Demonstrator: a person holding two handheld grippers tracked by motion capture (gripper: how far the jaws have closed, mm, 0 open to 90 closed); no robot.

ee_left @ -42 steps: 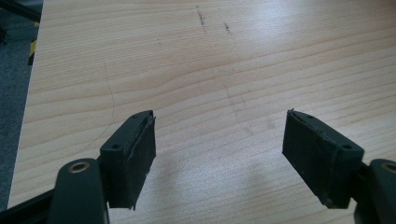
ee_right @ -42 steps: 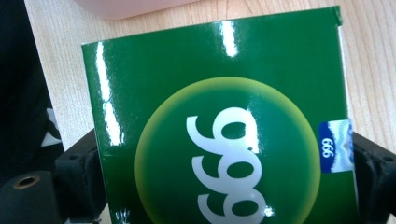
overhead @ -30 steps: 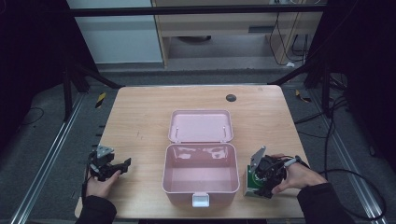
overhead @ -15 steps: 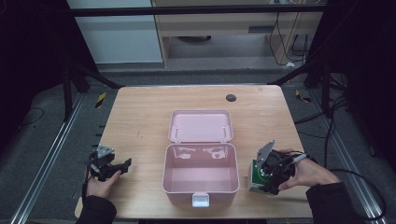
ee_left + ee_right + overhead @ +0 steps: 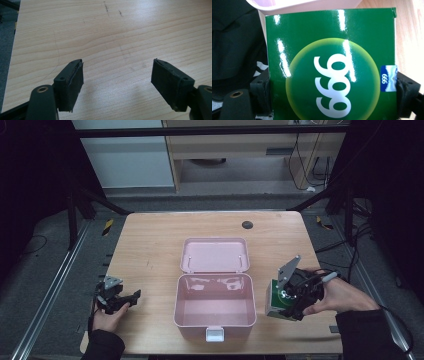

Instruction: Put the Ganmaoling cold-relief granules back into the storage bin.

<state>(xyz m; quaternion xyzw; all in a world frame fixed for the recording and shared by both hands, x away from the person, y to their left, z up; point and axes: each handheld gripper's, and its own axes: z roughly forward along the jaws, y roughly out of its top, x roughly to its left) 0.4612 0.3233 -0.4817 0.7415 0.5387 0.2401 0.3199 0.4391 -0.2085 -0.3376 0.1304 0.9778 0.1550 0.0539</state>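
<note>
Pale wood runs bare across most of the table point(image 5: 150, 250), with plenty of free surface to the left of the pink box point(image 5: 214, 307) and behind its laid-back lid point(image 5: 215, 255). The box sits near the front edge, its white latch point(image 5: 215, 335) almost at the lip of the table. A small dark round spot point(image 5: 247, 224) lies well back, apart from everything. Between the box's right wall and the table's right edge the room is tighter, and that is where the right gripper point(image 5: 285, 306) works.

It holds a green carton point(image 5: 274, 300), clamped across its width; the jaws have just been closing, and in the right gripper view both pads press on the carton's point(image 5: 332, 65) two sides. The carton hangs just beside the box's right wall, tilted a little, close to the rim. It is glossy dark green, with a yellow-green disc on its face bearing large white digits that read as 999 or 666 depending on which way up, and a small blue label point(image 5: 388, 78) at one edge with the same digits.

Over at the left front corner the left gripper point(image 5: 120, 301) rests low over bare wood, well apart from the box, its jaws spread wide with nothing between the pads point(image 5: 72, 85).
</note>
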